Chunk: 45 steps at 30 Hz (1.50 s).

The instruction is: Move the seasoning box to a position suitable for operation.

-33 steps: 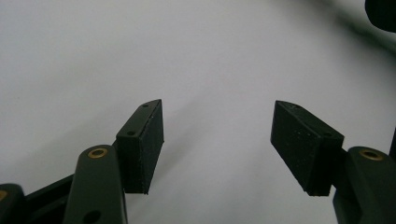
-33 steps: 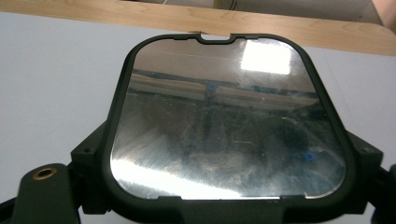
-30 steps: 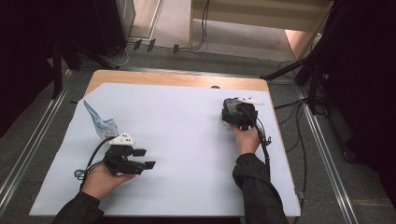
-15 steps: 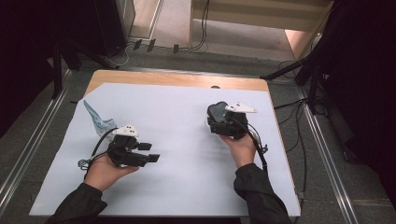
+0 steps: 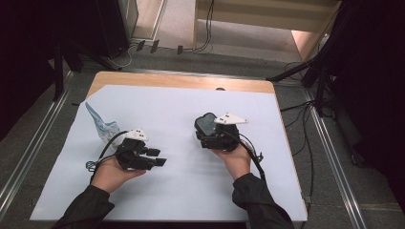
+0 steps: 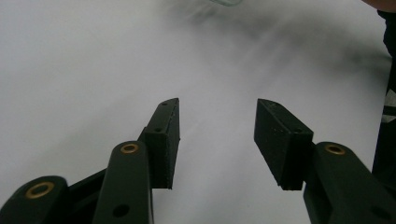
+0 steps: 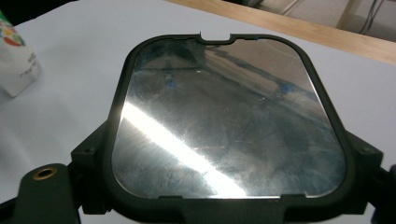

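A flat, black-framed mirror plate (image 7: 224, 121) with rounded corners lies between the jaws of my right gripper (image 5: 210, 131), which is shut on it. Its shiny face reflects a streak of light. In the high view the plate (image 5: 207, 124) is a dark patch just above the table's middle. One black finger (image 7: 44, 191) of this gripper shows at the lower left of the right gripper view. My left gripper (image 5: 156, 157) is held low over the white cover at the front left. It (image 6: 217, 107) stands open with nothing between its pads.
A crumpled clear packet with blue print (image 5: 101, 125) lies at the left of the white table cover (image 5: 157, 105), behind the left gripper. The same packet (image 7: 16, 60) sits left of the plate. A bare wooden strip (image 5: 181, 81) runs along the far edge.
The right gripper has carried the mirror plate left and nearer the person, toward the table's middle. The left gripper has shifted slightly right and forward.
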Each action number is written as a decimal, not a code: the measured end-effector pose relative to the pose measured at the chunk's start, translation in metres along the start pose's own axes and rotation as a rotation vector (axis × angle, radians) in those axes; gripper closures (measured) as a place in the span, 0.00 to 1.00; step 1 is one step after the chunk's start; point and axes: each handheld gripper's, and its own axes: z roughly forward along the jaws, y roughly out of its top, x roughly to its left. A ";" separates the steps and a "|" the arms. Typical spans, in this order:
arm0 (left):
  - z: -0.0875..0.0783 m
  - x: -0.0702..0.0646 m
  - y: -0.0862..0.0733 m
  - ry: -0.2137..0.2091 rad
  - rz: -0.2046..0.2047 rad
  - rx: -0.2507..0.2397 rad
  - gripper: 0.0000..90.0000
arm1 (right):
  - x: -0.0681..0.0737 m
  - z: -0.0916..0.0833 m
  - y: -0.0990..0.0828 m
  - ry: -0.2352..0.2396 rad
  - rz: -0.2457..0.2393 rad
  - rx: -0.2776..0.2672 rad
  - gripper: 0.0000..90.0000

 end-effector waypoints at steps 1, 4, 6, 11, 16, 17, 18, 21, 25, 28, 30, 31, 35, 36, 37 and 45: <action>0.001 -0.001 0.000 0.000 0.003 0.006 0.56 | 0.002 0.001 0.000 0.003 -0.009 0.000 0.18; 0.001 -0.001 -0.002 0.002 0.006 0.006 0.53 | 0.010 0.004 -0.003 0.027 -0.028 0.013 0.18; 0.000 0.000 -0.004 0.001 0.004 0.009 0.51 | 0.015 0.006 -0.004 0.043 -0.035 0.024 0.18; -0.006 0.004 -0.006 -0.002 0.000 -0.017 0.48 | 0.025 0.011 -0.006 0.080 -0.043 0.030 0.18; -0.008 0.006 -0.007 -0.001 -0.001 -0.039 0.46 | 0.033 0.019 -0.010 0.107 -0.068 0.039 0.18; -0.008 0.006 -0.007 0.001 -0.002 -0.040 0.45 | 0.033 0.020 -0.011 0.119 -0.073 0.039 0.18; -0.008 0.006 -0.007 0.000 -0.002 -0.040 0.45 | 0.035 0.022 -0.011 0.126 -0.065 0.040 0.18; -0.007 0.006 -0.008 0.004 0.003 -0.037 0.45 | 0.039 0.026 -0.014 0.135 -0.091 0.057 0.18; -0.008 0.007 -0.008 0.006 0.000 -0.041 0.45 | 0.045 0.030 -0.018 0.126 -0.136 0.058 0.18; -0.009 0.008 -0.008 0.006 -0.007 -0.049 0.45 | 0.045 0.029 -0.020 0.127 -0.131 0.051 0.18; -0.009 0.008 -0.008 0.007 -0.010 -0.050 0.44 | 0.044 0.030 -0.020 0.137 -0.111 0.059 0.18; -0.009 0.009 -0.008 0.005 -0.009 -0.048 0.44 | 0.043 0.030 -0.020 0.141 -0.104 0.060 0.18; -0.008 0.009 -0.007 0.006 -0.005 -0.048 0.43 | 0.041 0.028 -0.017 0.176 -0.065 0.051 0.14; -0.008 0.009 -0.007 0.006 -0.008 -0.048 0.43 | 0.040 0.026 -0.016 0.186 -0.056 0.045 0.14; -0.008 0.010 -0.006 0.000 -0.008 -0.046 0.43 | 0.039 0.024 -0.014 0.194 -0.047 0.039 0.14; -0.005 0.011 0.000 -0.010 -0.006 -0.047 0.43 | 0.030 -0.003 -0.010 0.212 -0.031 0.015 0.14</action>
